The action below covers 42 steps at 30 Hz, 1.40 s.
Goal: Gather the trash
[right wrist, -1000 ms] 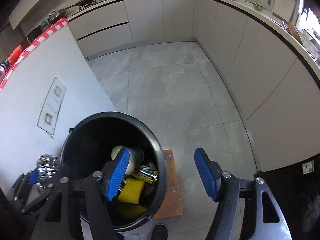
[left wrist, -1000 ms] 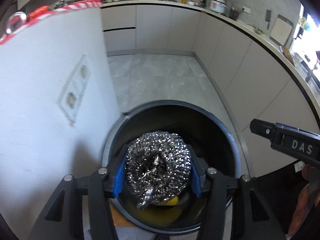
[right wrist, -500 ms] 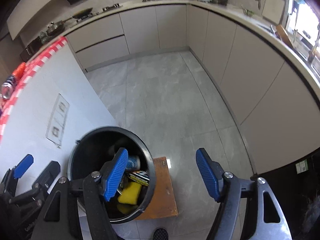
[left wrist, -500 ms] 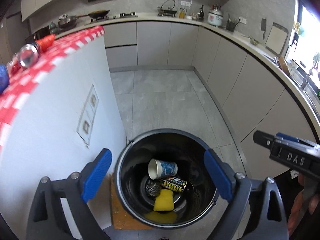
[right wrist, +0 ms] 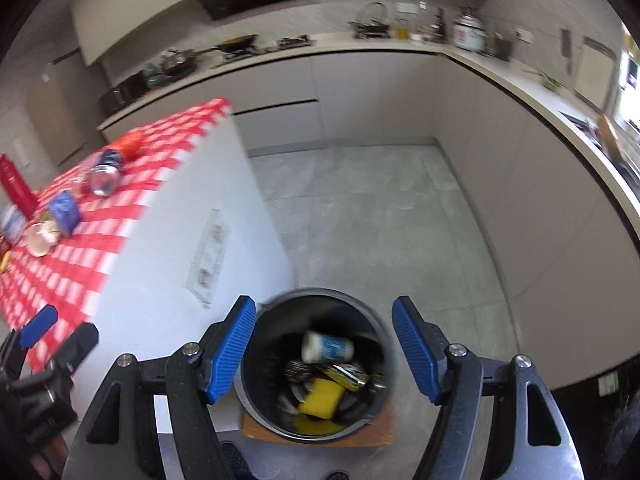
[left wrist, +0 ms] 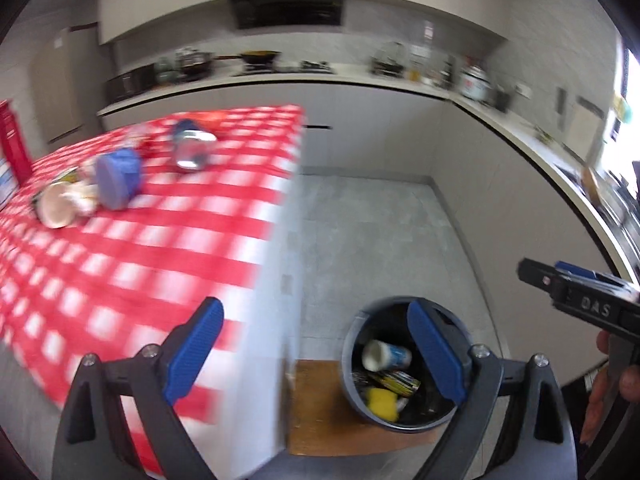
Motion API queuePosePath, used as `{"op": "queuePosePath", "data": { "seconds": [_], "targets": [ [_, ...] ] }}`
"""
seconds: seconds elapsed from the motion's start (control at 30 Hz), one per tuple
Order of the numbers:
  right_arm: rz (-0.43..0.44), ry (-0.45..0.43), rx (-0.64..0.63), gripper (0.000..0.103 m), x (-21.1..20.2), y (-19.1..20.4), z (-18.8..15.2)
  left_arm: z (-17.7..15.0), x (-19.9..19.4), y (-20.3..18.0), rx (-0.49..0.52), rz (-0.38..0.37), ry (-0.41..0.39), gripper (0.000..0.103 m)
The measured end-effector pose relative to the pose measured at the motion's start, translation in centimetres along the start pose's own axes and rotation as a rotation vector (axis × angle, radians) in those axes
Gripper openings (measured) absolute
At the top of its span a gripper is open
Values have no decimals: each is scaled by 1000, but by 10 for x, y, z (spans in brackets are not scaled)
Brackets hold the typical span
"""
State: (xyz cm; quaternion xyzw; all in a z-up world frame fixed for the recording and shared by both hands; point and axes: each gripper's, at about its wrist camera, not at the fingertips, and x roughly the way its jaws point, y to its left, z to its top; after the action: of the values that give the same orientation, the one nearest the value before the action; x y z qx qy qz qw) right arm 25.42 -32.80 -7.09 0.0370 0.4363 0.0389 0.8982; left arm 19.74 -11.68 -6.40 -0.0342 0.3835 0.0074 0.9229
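Blue-padded jaws of both the left gripper [left wrist: 316, 354] and the right gripper [right wrist: 324, 354] stand apart and empty above the dark bin [right wrist: 376, 320] at lower centre, presumably freed for the remaining trash, a blue cup [left wrist: 118, 178] and a can [left wrist: 192, 148] on the checked tablecloth [left wrist: 160, 240] at upper left.

Ahead of my claws the kitchen curves round: pale flat-front cabinets [right wrist: 360, 96] under a light countertop [right wrist: 400, 46] crowded with pots and bottles, a dark range hood [left wrist: 286, 4] on the wall above. Grey stone-look floor tiles [right wrist: 372, 216] spread below and beyond my right claw. Bright daylight pours from a window [left wrist: 622, 132] far to the right, over the counter's bend.
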Motion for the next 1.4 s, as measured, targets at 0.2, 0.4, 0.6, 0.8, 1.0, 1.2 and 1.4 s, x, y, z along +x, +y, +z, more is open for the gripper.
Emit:
{"op": "queuePosePath", "data": {
  "seconds": [0.2,0.4,0.6,0.8,1.0,1.2,1.4],
  "targets": [
    [78,-20,-88,73,-1,73,17,3,-19,74,-97,75,-40,94],
    [149,-38,-136,73,-1,145,30,-1,-27,136,-127,149,-44,94],
    [167,-51,-153,73,4,212,43,3,-27,206,-186,165,-49,94],
    [173,-59,-147,73,15,268,57,16,-16,263,-202,188,-54,94],
    [166,-59,-139,73,32,323,68,26,-1,315,-201,198,-49,94],
    [156,-48,-127,73,58,369,80,37,20,357,-196,187,-33,94],
    [132,-42,-106,73,84,408,93,49,43,395,-183,168,-14,94]
  ]
}}
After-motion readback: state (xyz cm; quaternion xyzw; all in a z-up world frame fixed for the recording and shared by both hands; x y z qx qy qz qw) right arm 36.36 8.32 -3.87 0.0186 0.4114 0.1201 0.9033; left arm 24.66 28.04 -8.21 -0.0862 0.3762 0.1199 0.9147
